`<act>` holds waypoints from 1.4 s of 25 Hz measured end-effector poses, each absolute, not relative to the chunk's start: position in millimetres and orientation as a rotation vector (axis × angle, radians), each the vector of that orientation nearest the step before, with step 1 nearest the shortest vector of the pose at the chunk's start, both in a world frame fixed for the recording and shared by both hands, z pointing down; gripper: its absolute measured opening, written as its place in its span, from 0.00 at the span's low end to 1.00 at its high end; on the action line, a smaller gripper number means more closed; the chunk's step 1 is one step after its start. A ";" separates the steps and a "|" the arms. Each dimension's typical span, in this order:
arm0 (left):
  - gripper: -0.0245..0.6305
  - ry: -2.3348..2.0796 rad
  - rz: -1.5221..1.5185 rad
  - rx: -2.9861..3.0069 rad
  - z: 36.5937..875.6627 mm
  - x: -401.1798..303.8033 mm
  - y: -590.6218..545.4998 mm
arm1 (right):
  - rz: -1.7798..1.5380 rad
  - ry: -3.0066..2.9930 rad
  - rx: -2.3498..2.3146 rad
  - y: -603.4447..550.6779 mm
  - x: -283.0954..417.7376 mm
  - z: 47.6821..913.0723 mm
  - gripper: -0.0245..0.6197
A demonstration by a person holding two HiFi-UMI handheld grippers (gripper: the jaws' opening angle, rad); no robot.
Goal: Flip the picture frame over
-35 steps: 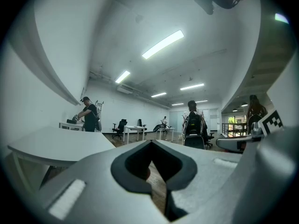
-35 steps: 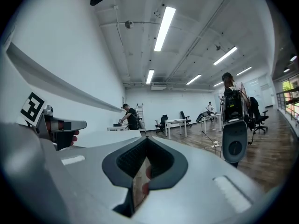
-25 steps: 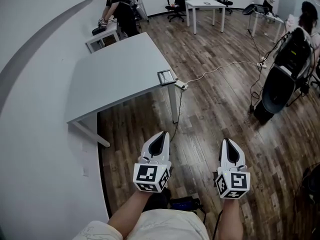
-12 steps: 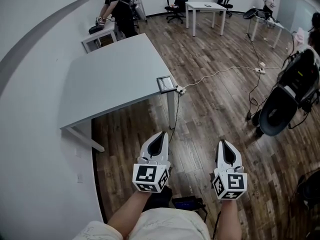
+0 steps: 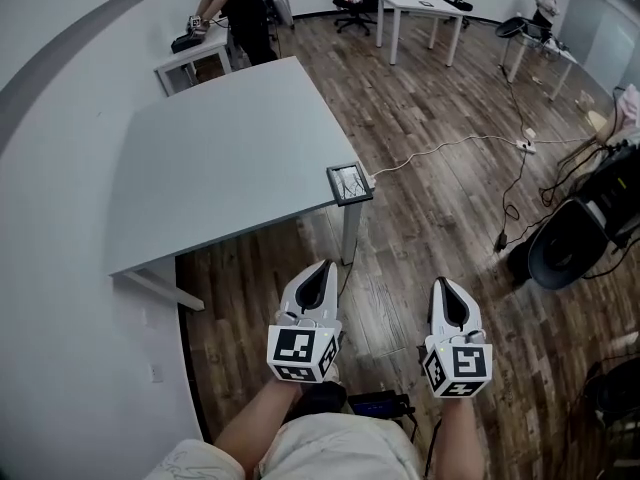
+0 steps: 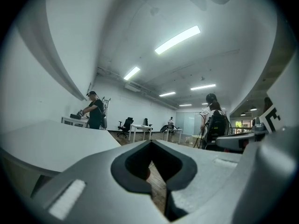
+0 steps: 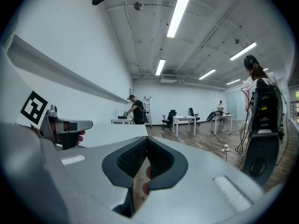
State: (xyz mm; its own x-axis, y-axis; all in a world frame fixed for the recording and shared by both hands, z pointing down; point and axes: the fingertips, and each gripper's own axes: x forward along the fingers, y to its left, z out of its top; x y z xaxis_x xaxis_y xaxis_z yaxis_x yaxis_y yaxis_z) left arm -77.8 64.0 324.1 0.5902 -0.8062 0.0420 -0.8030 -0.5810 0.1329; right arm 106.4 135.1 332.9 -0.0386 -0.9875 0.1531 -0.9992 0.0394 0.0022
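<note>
while left claw (image 5: 323,268) and right claw (image 5: 444,284) hang closed on nothing, the picture frame (image 5: 349,183) lies seemingly face-up.

Both grippers were held low in front of the body, side by side and apart, at about the same height, with the jaws pointing forward. The left gripper (image 5: 324,269) had its jaws closed tip to tip, and nothing sat between them. The right gripper (image 5: 444,284) was closed the same way and was also empty. The left cube (image 5: 300,356) and the right cube (image 5: 460,366) sat at the near ends, just above the wrists. The bare left forearm (image 5: 252,426) slanted in from the lower left, and the right forearm (image 5: 458,440) rose almost straight.
</note>
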 end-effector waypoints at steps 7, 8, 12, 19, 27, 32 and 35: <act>0.04 -1.324 -0.040 2.686 325.1 -87.2 -2.2 | 0.185 -2.150 2.091 74.2 91.0 338.5 0.08; 0.04 -1.319 -0.039 2.690 325.2 -87.4 -8.8 | 0.184 -2.148 2.093 67.4 89.6 338.2 0.08; 0.04 -1.300 -0.006 2.712 331.3 -84.2 -34.6 | 0.186 -2.134 2.117 43.7 91.8 339.6 0.08; 0.04 -1.351 0.033 2.686 341.3 -74.7 -74.8 | 0.214 -2.170 2.088 -3.5 100.8 352.3 0.08; 0.04 -1.446 -0.068 2.706 345.5 -35.3 -119.3 | 0.281 -2.267 1.998 -69.6 131.1 371.3 0.08; 0.04 -1.516 -0.066 2.682 356.6 -15.1 -143.2 | 0.365 -2.332 1.905 -103.5 143.0 391.4 0.08; 0.04 -1.556 -0.066 2.659 364.0 -11.7 -159.3 | 0.416 -2.353 1.848 -121.0 140.5 408.3 0.08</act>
